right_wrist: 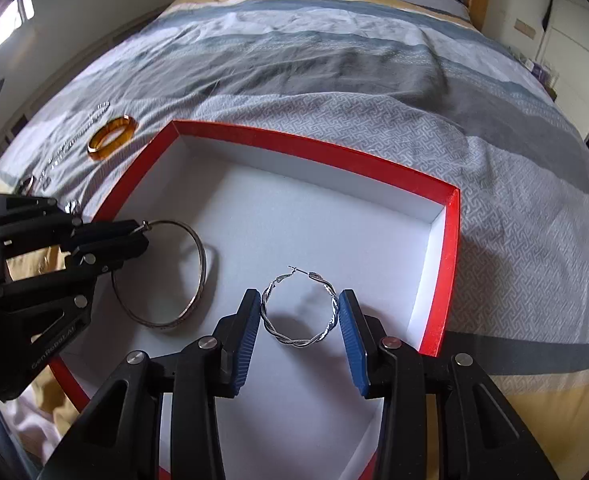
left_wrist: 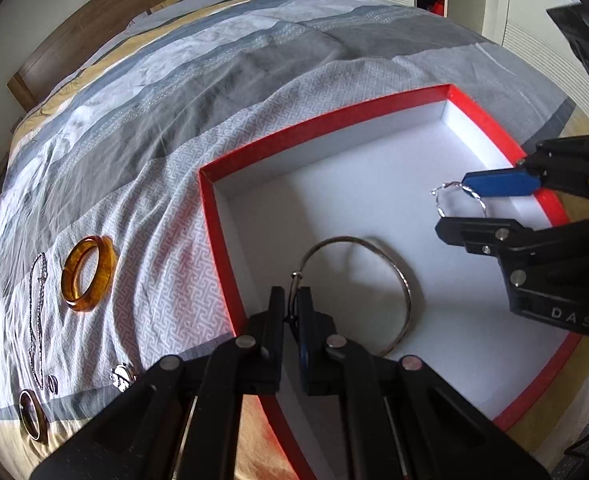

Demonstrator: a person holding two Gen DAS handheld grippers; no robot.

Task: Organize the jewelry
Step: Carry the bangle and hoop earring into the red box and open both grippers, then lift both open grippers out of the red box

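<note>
A red box point(left_wrist: 278, 136) with a white inside lies on the bed; it also shows in the right wrist view point(right_wrist: 452, 240). My left gripper point(left_wrist: 291, 300) is shut on a large thin silver hoop point(left_wrist: 404, 296) over the box floor, also in the right wrist view point(right_wrist: 200, 280). My right gripper point(right_wrist: 300, 312) holds a twisted silver hoop earring point(right_wrist: 294, 338) between its blue pads point(right_wrist: 350, 332) above the box; in the left wrist view the right gripper point(left_wrist: 454, 204) is at right with the earring point(left_wrist: 440, 206).
On the bedspread left of the box lie an amber bangle point(left_wrist: 88, 274), a silver chain point(left_wrist: 36, 312), a dark brown bangle point(left_wrist: 32, 414) and small silver pieces point(left_wrist: 122, 376). The amber bangle also shows in the right wrist view point(right_wrist: 112, 138). A wooden headboard point(left_wrist: 94, 28) stands behind.
</note>
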